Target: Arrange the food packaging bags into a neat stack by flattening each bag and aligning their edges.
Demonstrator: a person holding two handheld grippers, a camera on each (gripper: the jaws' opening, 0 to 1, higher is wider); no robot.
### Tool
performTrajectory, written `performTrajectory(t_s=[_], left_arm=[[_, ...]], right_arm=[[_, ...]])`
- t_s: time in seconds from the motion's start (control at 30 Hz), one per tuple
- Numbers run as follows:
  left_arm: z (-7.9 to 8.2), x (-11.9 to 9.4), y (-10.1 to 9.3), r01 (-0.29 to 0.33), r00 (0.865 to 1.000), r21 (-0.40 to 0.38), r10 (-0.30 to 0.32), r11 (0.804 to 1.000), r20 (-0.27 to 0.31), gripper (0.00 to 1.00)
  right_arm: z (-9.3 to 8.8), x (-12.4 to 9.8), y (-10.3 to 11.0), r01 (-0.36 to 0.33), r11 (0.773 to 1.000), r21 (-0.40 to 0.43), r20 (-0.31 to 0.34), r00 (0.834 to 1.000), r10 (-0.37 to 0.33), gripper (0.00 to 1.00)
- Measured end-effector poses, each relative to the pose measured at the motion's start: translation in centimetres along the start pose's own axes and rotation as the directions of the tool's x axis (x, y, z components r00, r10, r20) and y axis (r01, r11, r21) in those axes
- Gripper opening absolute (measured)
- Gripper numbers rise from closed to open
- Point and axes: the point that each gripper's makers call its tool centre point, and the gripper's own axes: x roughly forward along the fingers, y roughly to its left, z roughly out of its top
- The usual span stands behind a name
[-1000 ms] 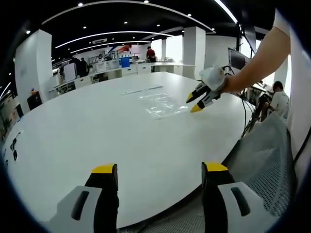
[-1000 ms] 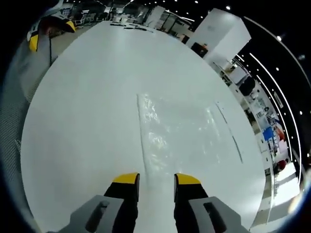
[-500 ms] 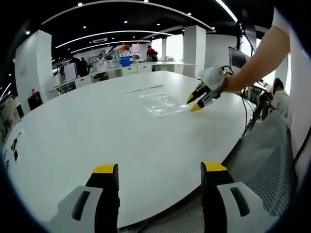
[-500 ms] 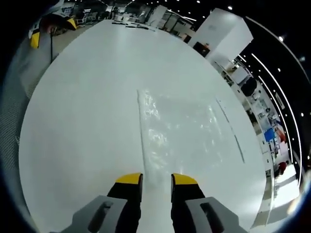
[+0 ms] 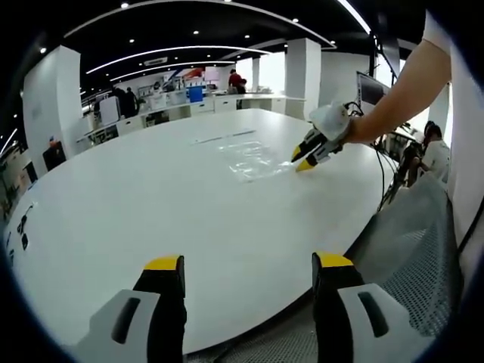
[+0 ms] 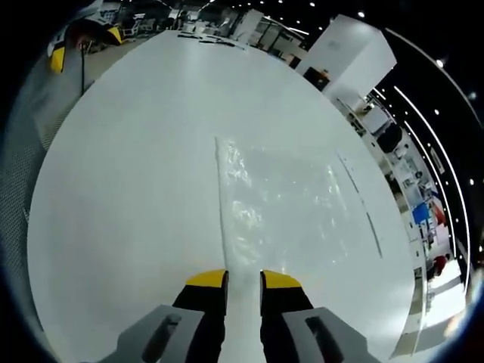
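Clear plastic food bags [image 5: 249, 160] lie flat in a loose overlapping pile on the white round table [image 5: 113, 204], far right of its middle. In the right gripper view the bags [image 6: 287, 204] spread out ahead, one long edge running straight toward me. My right gripper [image 6: 243, 278] is low at that near end, its yellow tips a narrow gap apart with the bag's end between them. From the left gripper view, the right gripper [image 5: 301, 159] touches the pile's right corner, held by a person's arm. My left gripper [image 5: 248, 263] hangs open over the table's near edge, far from the bags.
A grey mesh chair [image 5: 408, 242] stands at the table's right edge. Thin strips [image 5: 223, 138] lie beyond the bags, with small dark items [image 5: 21, 227] at the far left rim. Desks and people fill the background, and one person [image 5: 435, 155] sits at right.
The right gripper's jaws have narrowed steadily and it has dropped closer to the bags' near end. The left gripper has stayed still.
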Motion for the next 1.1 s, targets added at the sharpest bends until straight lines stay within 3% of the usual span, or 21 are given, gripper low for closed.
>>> performTrajectory(t_s=[0.43, 1.1], left_arm=[[-0.09, 0.01, 0.0, 0.0, 1.0, 0.001, 0.0, 1.0, -0.005, 0.66], [-0.26, 0.11, 0.27, -0.004, 1.0, 0.001, 0.004, 1.0, -0.002, 0.66]], right_arm=[[-0.09, 0.31, 0.26, -0.022, 1.0, -0.017, -0.008, 1.0, 0.022, 0.06], [-0.11, 0.69, 0.11, -0.088, 0.995, 0.038, -0.022, 0.996, 0.089, 0.0]])
